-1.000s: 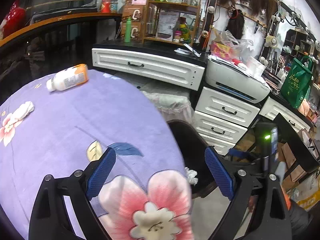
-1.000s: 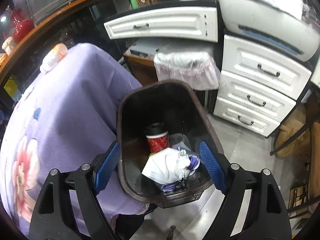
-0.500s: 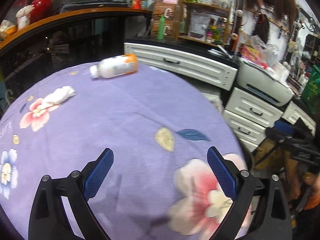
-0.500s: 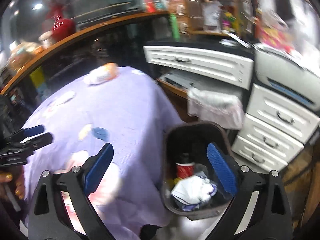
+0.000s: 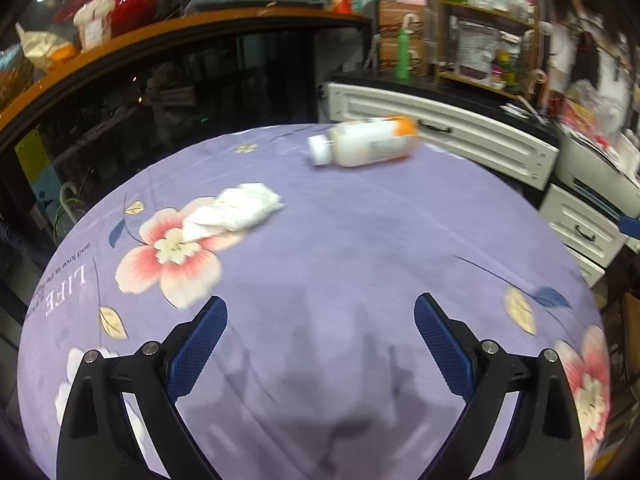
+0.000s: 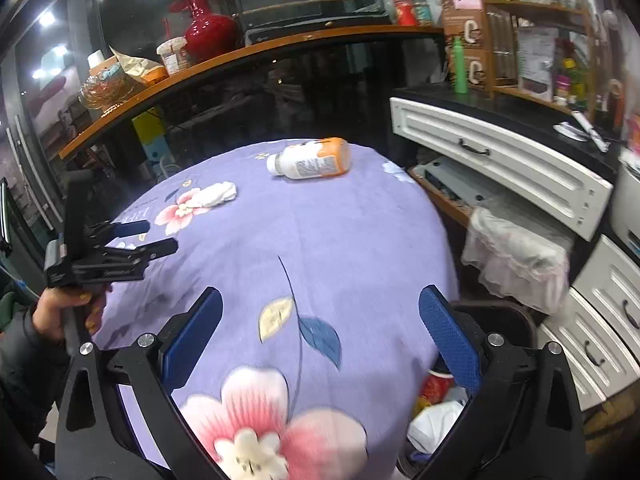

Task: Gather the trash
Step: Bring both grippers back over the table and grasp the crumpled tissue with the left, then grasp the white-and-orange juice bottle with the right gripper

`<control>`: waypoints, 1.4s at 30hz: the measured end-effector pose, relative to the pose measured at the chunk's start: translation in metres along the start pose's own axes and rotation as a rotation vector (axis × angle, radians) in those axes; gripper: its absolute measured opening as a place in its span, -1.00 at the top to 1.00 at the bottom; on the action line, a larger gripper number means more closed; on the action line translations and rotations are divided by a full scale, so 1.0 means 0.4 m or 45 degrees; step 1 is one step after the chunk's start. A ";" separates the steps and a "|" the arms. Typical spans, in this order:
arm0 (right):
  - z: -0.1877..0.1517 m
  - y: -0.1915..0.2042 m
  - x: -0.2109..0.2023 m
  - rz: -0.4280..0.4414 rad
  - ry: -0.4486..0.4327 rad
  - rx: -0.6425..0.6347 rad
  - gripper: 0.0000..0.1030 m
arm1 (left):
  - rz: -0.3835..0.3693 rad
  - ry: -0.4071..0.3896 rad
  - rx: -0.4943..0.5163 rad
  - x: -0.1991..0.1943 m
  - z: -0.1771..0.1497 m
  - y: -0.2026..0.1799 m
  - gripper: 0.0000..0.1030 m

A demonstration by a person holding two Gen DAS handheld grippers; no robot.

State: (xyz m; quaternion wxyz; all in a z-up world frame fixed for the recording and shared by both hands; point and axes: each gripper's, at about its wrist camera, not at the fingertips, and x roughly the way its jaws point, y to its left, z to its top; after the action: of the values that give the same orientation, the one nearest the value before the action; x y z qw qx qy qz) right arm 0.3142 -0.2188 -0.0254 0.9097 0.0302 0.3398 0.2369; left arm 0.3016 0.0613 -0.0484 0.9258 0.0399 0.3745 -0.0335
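At the far left of the right wrist view my left hand (image 6: 66, 312) grips the handle of my left hand-held gripper (image 6: 158, 236), which reaches in over the left edge of the round surface (image 6: 340, 248) with its purple flowered cloth. In its own view this left hand-held gripper (image 5: 320, 344) has its blue pads spread wide with only cloth showing between them.

Just right of it, a crumpled white tissue (image 6: 216, 196) lies on the surface, partly over a pink printed flower. In the left wrist view the tissue (image 5: 236, 212) sits up and to the left of the spread fingers, well apart from them.

Farther right and toward the far edge of the surface, a white plastic bottle with an orange base (image 6: 312, 160) lies on its side, its white cap pointing left. The left wrist view shows the same bottle (image 5: 364, 142), apart from the tissue and close to the surface's far rim.

My right hand-held gripper (image 6: 320, 328) is over the near part of the cloth, its jaws opening to nearly their full spread and pinching nothing.

At the lower right, beside the surface and below its edge, stands the dark trash bin (image 6: 516, 316). Inside it I can see a red cup (image 6: 436, 388) and crumpled white waste (image 6: 436, 424). Behind it are white drawers (image 6: 496, 160).
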 end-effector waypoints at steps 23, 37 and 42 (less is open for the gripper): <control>0.352 -0.051 0.400 0.255 0.235 -0.131 -0.89 | 0.015 0.184 0.128 0.305 0.159 0.165 0.04; 0.397 0.006 0.481 0.145 0.323 -0.335 -0.88 | 0.001 0.004 -0.011 0.149 0.124 0.103 0.73; 0.417 0.041 0.504 0.147 0.364 -0.449 -0.88 | -0.038 -0.062 0.015 0.094 0.103 0.033 0.73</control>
State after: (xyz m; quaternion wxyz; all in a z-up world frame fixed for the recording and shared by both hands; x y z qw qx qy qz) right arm 0.5452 -0.0955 -0.0154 0.8285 -0.1437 0.4161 0.3461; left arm 0.3584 0.0691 -0.0443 0.9338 0.0389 0.3521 -0.0505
